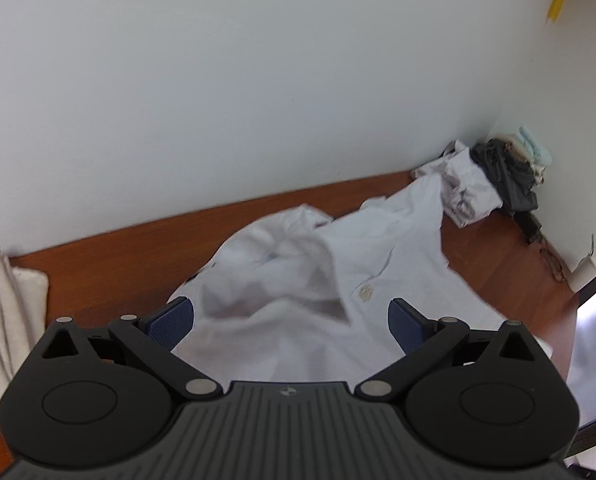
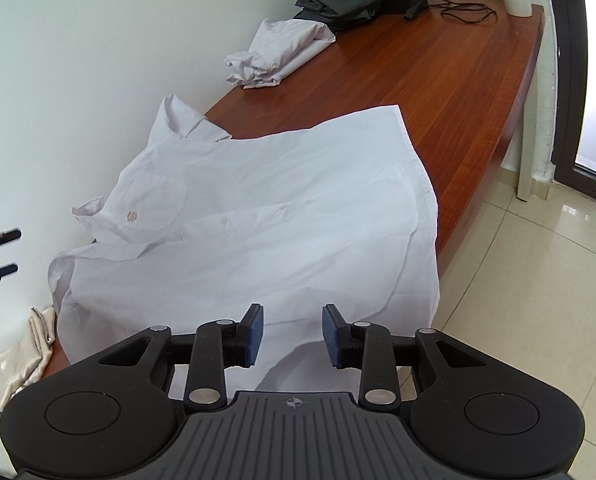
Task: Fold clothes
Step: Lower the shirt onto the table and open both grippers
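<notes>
Shirt (image 2: 266, 216) spread on wood table (image 2: 457, 80) w/ white wall (image 1: 258, 80).

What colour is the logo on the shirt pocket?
Tan-gold logo on the white shirt; clearest in the right wrist view.

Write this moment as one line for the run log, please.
phase: before grasp | left gripper: open, over white shirt | right gripper: open, at shirt hem | shirt: spread unfolded on table

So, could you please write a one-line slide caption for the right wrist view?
Open right hand-held gripper poised at the hem of a white shirt spread on a wooden table.
</notes>
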`<state>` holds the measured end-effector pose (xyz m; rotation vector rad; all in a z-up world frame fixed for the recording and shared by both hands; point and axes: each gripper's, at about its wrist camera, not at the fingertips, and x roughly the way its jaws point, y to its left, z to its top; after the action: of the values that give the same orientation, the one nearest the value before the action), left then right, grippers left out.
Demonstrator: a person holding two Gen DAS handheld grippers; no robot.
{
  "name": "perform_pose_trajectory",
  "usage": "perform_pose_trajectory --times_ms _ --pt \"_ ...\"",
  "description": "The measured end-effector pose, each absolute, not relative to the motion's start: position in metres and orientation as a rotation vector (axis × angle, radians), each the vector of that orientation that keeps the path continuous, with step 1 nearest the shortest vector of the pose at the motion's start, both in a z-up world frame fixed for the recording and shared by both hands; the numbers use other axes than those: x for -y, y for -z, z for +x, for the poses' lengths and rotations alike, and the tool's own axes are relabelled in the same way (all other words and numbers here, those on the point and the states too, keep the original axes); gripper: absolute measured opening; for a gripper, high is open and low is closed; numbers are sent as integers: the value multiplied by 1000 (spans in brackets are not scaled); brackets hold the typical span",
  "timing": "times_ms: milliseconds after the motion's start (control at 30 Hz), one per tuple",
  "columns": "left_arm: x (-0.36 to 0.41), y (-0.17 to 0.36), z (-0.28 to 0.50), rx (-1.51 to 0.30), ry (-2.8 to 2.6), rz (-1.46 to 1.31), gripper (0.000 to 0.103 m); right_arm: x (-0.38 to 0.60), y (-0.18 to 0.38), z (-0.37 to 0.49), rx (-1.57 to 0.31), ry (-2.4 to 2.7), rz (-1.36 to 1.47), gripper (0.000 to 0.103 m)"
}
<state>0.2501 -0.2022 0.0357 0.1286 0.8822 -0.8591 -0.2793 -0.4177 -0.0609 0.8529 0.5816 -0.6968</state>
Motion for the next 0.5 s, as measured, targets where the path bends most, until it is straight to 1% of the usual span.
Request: perform_pose_trajectory --times_ms 300,500 --pt "178 31 242 -966 777 184 100 401 69 -272 -601 723 854 40" --pt "173 58 254 -1020 732 154 97 392 71 -270 -581 739 880 42"
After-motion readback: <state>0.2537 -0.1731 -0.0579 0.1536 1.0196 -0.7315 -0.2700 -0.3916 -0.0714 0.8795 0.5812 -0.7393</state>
